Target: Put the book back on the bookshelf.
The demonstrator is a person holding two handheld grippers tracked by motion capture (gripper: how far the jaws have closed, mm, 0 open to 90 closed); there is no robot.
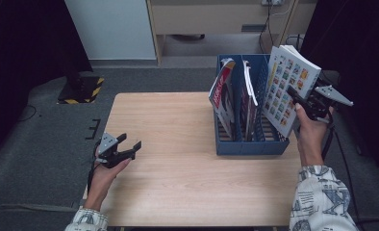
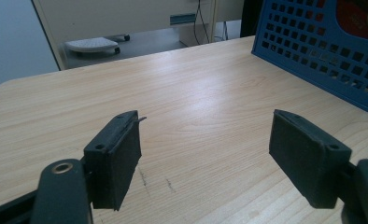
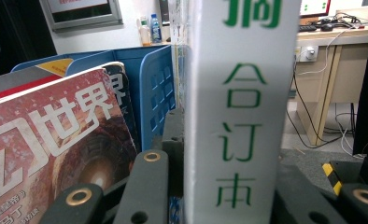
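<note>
one thick book (image 1: 288,94) clamped by its spine in the right gripper (image 1: 307,105), tilted above the right end of the blue file rack (image 1: 250,144).
the rack stands on the right side of the table (image 1: 178,163) with a red-covered magazine (image 1: 222,98) leaning in its left slot. the left gripper (image 1: 127,147) rests near the table's left edge, well apart from the rack, jaws spread with nothing between them.

book spine (image 3: 240,112) — 合订本, magazine cover (image 3: 56,140) — 世界
</note>
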